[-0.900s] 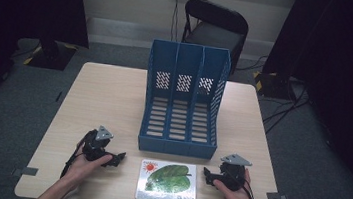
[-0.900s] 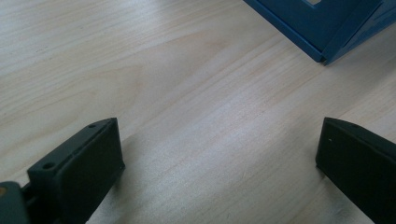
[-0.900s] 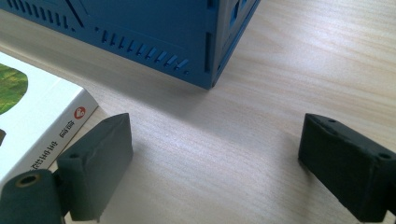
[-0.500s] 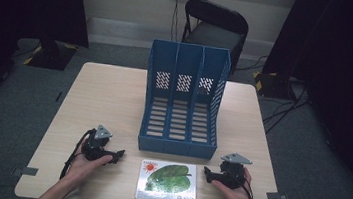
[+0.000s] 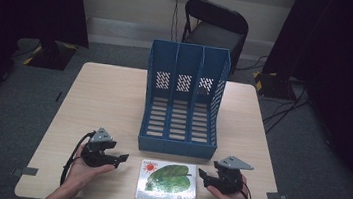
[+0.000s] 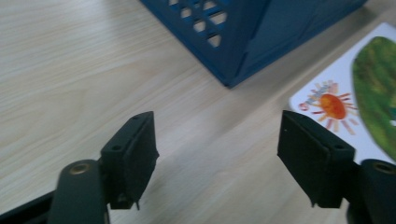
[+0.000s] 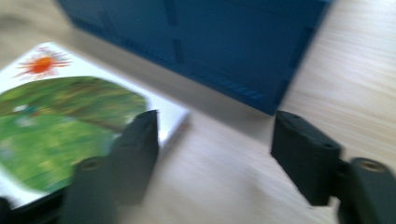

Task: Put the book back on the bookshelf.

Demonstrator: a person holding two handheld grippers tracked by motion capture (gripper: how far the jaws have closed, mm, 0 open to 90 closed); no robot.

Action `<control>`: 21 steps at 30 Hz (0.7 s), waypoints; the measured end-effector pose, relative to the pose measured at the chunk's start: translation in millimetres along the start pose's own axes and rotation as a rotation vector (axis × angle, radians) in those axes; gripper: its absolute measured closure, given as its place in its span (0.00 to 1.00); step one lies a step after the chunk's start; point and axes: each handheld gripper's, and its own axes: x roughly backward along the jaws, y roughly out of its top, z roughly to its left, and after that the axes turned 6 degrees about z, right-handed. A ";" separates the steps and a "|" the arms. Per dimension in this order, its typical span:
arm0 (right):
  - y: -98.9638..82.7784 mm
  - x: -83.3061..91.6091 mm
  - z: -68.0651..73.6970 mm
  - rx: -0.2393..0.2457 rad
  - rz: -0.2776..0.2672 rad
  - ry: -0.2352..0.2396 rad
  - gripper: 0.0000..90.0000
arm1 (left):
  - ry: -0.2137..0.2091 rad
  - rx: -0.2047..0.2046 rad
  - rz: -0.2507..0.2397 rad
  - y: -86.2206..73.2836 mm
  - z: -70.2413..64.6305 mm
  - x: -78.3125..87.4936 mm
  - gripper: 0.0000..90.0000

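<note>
Spreading wide on both sides, your jaws hold nothing: the left gripper (image 5: 121,159) has bare wood between its pads in the left gripper view, and the right gripper (image 5: 203,175) stands just as far apart, though its view is blurred, so how near its left jaw sits to the cover is probably close but hard to call. Between them the picture book (image 5: 168,182) lies flat on the surface (image 5: 109,97), near your edge and just in front of the blue file rack (image 5: 183,100), whose three slots stand open and unfilled.

Over the last second the left gripper has slid a little inward toward the book's sun corner, and the right one has turned in toward its opposite edge; the book itself has not shifted. You look to be closing in for a two-sided pickup, so the grasp is not yet made and the lift into a slot lies ahead.
</note>
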 end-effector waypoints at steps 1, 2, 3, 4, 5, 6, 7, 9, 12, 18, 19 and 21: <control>0.4 1.5 3.2 0.012 -0.001 0.025 0.45 | -0.007 0.000 0.005 0.6 -2.1 -0.5 0.33; 0.6 2.1 4.9 0.012 0.000 0.039 0.45 | -0.018 -0.007 0.017 1.4 -4.5 -1.1 0.34; 0.8 2.0 7.4 0.012 0.008 0.049 0.45 | -0.034 -0.013 0.024 2.0 -7.4 -1.8 0.36; 1.2 1.7 9.5 0.018 0.020 0.064 0.45 | -0.042 -0.020 0.024 2.6 -10.7 -2.2 0.38; 1.5 2.5 12.1 0.011 0.019 0.078 0.45 | -0.046 -0.026 0.020 3.3 -13.7 -2.1 0.38; 1.7 3.4 15.6 0.013 0.018 0.082 0.44 | -0.057 -0.025 0.015 3.9 -16.4 -1.9 0.39; 1.6 4.0 19.7 0.025 0.022 0.088 0.44 | -0.064 -0.028 0.018 4.5 -18.9 -2.7 0.40; 1.1 3.9 24.3 0.041 0.030 0.092 0.44 | -0.069 -0.035 0.032 5.1 -23.1 -5.3 0.41; -3.2 0.7 36.9 0.068 0.063 0.096 0.41 | -0.103 -0.054 0.051 7.4 -33.1 -14.1 0.41; -7.6 -12.1 37.6 0.082 0.132 0.115 0.37 | -0.138 -0.076 0.080 9.0 -42.4 -23.3 0.42; -7.4 -12.5 37.7 0.082 0.129 0.110 0.37 | -0.135 -0.083 0.088 8.7 -42.8 -24.3 0.42; -7.4 -13.1 37.5 0.074 0.131 0.117 0.37 | -0.138 -0.084 0.098 7.6 -43.9 -26.6 0.42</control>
